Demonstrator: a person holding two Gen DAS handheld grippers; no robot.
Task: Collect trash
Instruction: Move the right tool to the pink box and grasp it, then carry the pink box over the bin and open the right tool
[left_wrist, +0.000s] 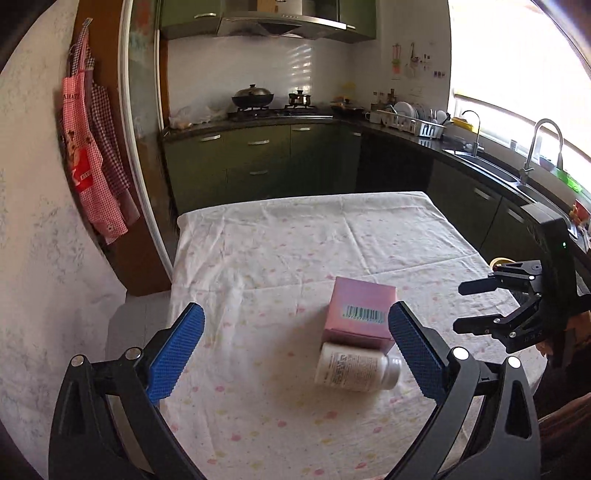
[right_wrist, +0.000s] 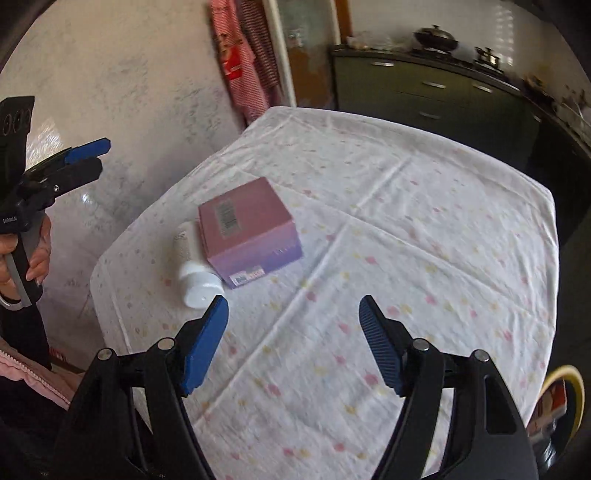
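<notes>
While both ribbed blue jaws gape empty, a pink cardboard box (left_wrist: 360, 314) touches a white plastic bottle (left_wrist: 356, 365)

We see the surface (left_wrist: 280, 236) bare across its far half and right side, open to approach from above. Near the front, a pink box (left_wrist: 360, 314) and a white bottle (left_wrist: 356, 365) lie touching, so no gap runs between them. A wall (left_wrist: 33, 258) and hanging aprons (left_wrist: 94, 155) close off the left edge.
</notes>
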